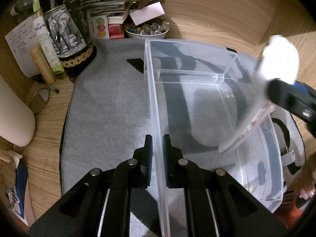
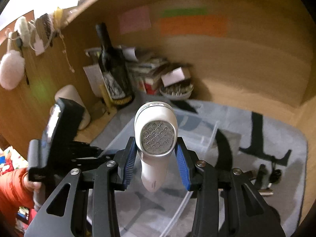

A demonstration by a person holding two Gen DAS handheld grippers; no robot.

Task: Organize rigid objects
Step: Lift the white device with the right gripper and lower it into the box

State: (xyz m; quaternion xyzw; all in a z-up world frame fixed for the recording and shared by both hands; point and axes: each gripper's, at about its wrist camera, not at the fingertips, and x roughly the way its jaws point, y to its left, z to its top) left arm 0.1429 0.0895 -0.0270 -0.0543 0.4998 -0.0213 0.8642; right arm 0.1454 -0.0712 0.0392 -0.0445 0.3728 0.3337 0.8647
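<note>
A clear plastic storage box (image 1: 197, 106) with an inner divider stands on a grey mat (image 1: 110, 106). My left gripper (image 1: 157, 158) is shut on the box's near-left wall, one finger on each side. My right gripper (image 2: 156, 158) is shut on a white lint shaver (image 2: 156, 138) with a round metal mesh face, held above the box (image 2: 197, 130). In the left wrist view the shaver (image 1: 280, 57) appears as a blurred white shape over the box's right side, with the right gripper's dark body (image 1: 290, 98) beside it. A blurred flat packet (image 1: 248, 126) slants over the box's right wall.
A dark wine bottle (image 1: 65, 31) with an elephant label, a stack of papers (image 1: 110, 6) and a bowl of small stones (image 1: 147, 29) crowd the back left corner. A white cylinder (image 1: 13, 114) stands at the left. Dark small objects (image 2: 264, 173) lie on the mat at right.
</note>
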